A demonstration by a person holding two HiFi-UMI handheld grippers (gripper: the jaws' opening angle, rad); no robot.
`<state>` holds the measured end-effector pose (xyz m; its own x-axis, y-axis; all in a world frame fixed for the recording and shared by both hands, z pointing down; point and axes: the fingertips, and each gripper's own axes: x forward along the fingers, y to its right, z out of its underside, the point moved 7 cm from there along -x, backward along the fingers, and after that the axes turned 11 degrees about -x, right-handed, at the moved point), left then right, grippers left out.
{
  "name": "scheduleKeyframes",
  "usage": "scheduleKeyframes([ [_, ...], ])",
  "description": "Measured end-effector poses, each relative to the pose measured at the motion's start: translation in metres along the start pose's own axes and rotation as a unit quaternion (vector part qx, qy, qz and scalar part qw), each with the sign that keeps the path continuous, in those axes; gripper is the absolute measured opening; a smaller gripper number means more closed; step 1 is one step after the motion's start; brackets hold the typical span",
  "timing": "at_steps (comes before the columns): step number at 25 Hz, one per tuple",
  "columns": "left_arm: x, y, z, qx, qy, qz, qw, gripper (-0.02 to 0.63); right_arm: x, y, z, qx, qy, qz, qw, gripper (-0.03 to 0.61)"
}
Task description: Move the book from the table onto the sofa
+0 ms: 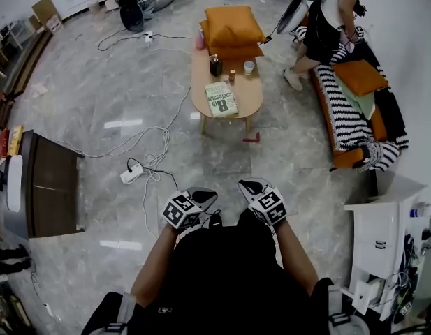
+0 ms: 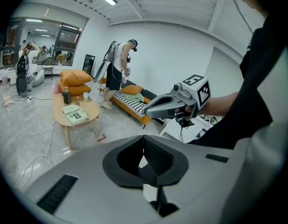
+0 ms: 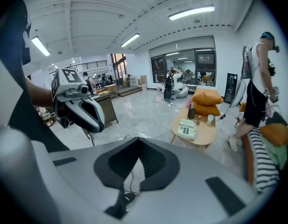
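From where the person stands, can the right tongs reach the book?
Probably not yet: the right tongs are near the person, and the book lies on the table across open floor. Nothing seems in the way.

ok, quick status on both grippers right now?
Left gripper: closed, holding nothing.
Right gripper: closed, holding nothing.

Head cam's up high looking steeply down, so the table [image 1: 250,93], book [image 1: 221,99] and sofa [image 1: 341,110] sit far off near the top. Each gripper cam rides right behind its own jaws, low, facing out toward that same spot from a distance. All three share it. The left cam also catches the right gripper [image 2: 151,111], and the right cam catches the left gripper [image 3: 93,121].
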<state>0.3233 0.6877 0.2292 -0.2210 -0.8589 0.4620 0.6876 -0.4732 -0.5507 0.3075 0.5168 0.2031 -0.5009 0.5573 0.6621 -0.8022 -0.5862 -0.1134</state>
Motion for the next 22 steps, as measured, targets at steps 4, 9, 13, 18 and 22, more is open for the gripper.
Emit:
scheduleKeyframes([
  [4,0.021,0.002,-0.011,0.001,-0.010,0.004,0.9999,0.011,-0.005,0.020,0.014,0.011,0.002,0.003,1.000,0.008],
  [9,0.052,0.003,-0.037,0.001,-0.013,0.000,0.9999,0.011,-0.013,0.059,0.024,0.011,0.004,0.000,1.000,0.008],
  [13,0.079,0.006,-0.061,-0.001,-0.012,-0.010,0.9999,0.011,-0.019,0.093,0.031,0.002,-0.008,-0.011,1.000,0.009],
  [18,0.106,0.010,-0.089,-0.014,-0.009,-0.028,0.9995,0.011,-0.023,0.128,0.047,-0.015,-0.014,-0.048,0.999,0.008],
  [22,0.128,0.016,-0.103,-0.033,-0.002,-0.047,0.9984,0.012,-0.031,0.154,0.062,-0.027,-0.023,-0.082,0.996,0.008],
])
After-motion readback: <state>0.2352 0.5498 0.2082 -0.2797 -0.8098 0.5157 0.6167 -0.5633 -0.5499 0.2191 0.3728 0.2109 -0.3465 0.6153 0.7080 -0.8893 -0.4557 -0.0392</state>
